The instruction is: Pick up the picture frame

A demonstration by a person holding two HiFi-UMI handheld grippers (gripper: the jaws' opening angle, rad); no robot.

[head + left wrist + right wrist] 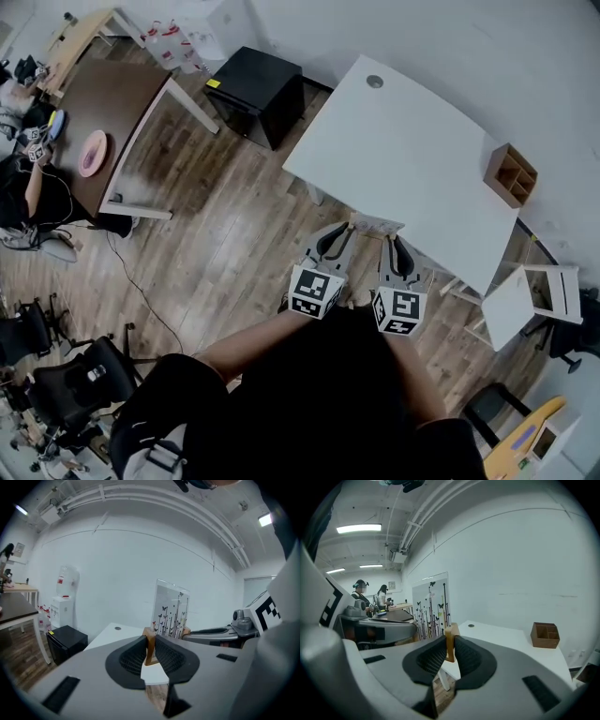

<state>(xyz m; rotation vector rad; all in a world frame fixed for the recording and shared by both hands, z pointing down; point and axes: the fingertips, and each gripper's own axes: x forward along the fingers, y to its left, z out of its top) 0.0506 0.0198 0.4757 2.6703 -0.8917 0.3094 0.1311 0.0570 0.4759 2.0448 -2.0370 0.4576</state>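
The picture frame [171,610] is a clear upright panel printed with dark stems and butterflies, standing on two small wooden feet. My left gripper [151,643] is shut on one wooden foot [149,639]. My right gripper [450,644] is shut on the other foot [451,639], and the panel [431,605] rises to its left. In the head view both grippers, left [335,240] and right [398,251], point side by side at the near edge of the white table [403,159]. The frame [375,223] shows edge-on between them.
A wooden compartment box [511,174] [544,635] sits at the table's right end. A black cabinet [258,92] [65,641] stands on the floor to the left, beyond it a brown desk [103,112]. A white chair [530,292] is at the right. People [361,592] work far off.
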